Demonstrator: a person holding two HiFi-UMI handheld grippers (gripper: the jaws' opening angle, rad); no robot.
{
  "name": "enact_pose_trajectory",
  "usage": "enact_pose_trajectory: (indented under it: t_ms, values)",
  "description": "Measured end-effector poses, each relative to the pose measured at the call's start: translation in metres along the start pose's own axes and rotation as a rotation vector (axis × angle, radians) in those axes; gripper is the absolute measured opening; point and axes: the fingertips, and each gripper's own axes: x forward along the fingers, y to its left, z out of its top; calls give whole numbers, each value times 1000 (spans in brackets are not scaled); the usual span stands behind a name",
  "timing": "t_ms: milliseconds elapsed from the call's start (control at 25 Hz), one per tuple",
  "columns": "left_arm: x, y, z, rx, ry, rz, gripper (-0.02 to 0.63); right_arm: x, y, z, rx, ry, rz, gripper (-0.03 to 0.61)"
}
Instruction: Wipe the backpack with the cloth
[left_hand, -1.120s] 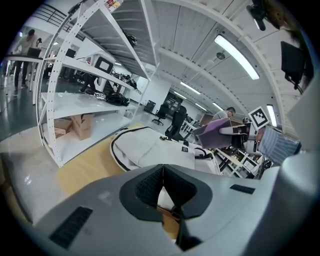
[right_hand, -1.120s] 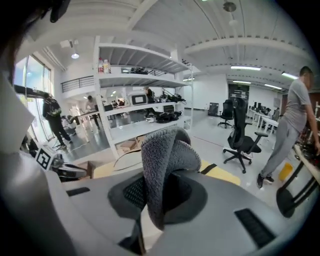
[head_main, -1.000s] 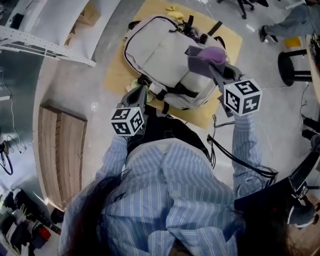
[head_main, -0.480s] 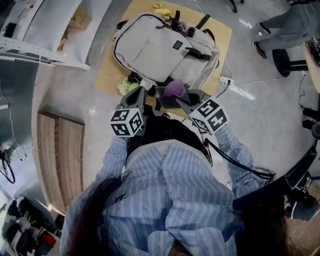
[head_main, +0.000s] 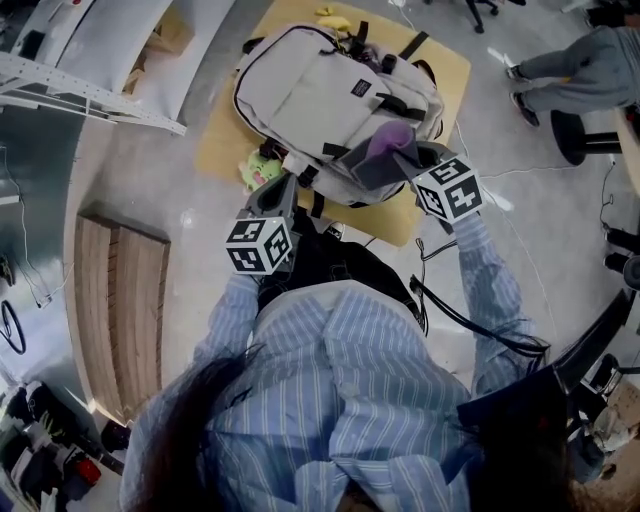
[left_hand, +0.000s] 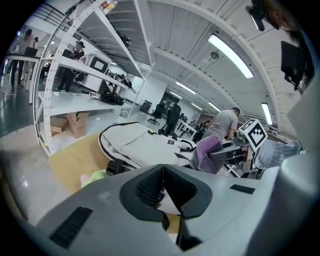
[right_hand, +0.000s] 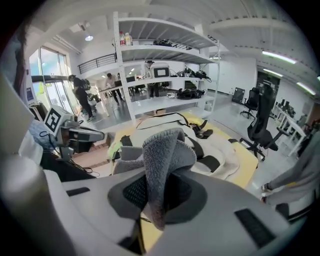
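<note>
1. My right claw (head_main: 402, 160) was clamped on the cloth (head_main: 385, 150). In the right gripper view the grey, folded cloth stood up between my two pads and hung down below them.
2. The backpack (head_main: 320, 95) lay flat just ahead of that claw's tips, on a yellow board (head_main: 445, 70) set on the floor.
3. From the head view the cloth sat over the backpack's corner nearest my right claw. I could not tell whether it touched the fabric or was just above it.
4. My left claw (head_main: 286, 185) had its jaws pressed together, pad against pad, as the left gripper view showed.
5. That claw's tips pointed at the near edge of the backpack, close to its black straps. I could not tell whether they touched it.
6. Just ahead of my left claw and a little to its left, a green soft toy (head_main: 258, 170) lay on the board beside the backpack.
7. Seen from my left claw, the right claw was off to the right and slightly ahead, with the cloth bunched at its tips and its marker cube (left_hand: 255, 134) behind.
8. A white shelving rack (right_hand: 165, 55) stood well beyond the backpack, straight ahead of my right claw.
9. Far off to the right of my right claw, a person in grey (head_main: 585, 65) was near a black stool (head_main: 575, 130).
</note>
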Motion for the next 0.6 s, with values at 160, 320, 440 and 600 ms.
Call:
enact_pose_trajectory:
  t_ms: [160, 320, 440, 600]
  values:
    - [1, 4, 3, -6, -12, 11, 5, -2, -46, 6, -15, 11, -94, 41]
    - [3, 3, 4, -7, -18, 8, 5, -8, -95, 13, 48, -5, -191, 41]
    - [5, -2, 4, -3, -17, -5, 5, -12, -127, 18, 97, -21, -241, 41]
    - [9, -10, 6, 9, -18, -25, 5, -22, -159, 30, 174, -61, -295, 41]
